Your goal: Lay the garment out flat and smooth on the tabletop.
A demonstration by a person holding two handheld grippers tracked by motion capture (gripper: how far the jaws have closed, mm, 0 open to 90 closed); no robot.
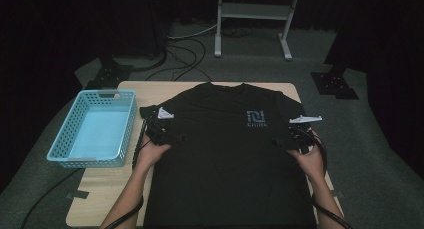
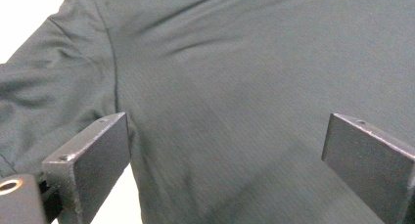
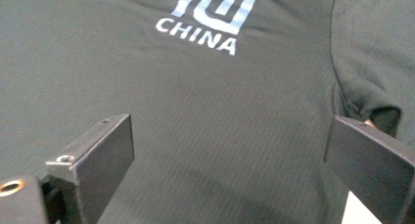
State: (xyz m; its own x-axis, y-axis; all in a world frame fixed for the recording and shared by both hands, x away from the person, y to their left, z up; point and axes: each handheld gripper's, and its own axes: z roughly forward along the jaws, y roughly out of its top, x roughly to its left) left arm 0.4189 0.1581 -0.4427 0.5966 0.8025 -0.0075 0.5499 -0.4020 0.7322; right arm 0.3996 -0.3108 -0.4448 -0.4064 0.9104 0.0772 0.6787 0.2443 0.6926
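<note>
My left tongs [image 2: 225,150] and right tongs [image 3: 230,155] are both spread wide, holding nothing, over the 2 side edges of the black T-shirt [image 1: 230,149] lying flat on the table [image 1: 120,189]. I risk pinching only 1 layer. The basket [image 1: 95,131] limits room on the left.

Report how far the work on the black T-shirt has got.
Done: the black T-shirt lies spread flat, logo up, on the wooden table. In hand: the left gripper and right gripper sit at the shirt's two sides below the sleeves, jaws wide apart over the cloth, gripping nothing yet. Left: no fold shows, and the blue basket beside the shirt holds nothing, so probably the folding and stowing remain.
</note>
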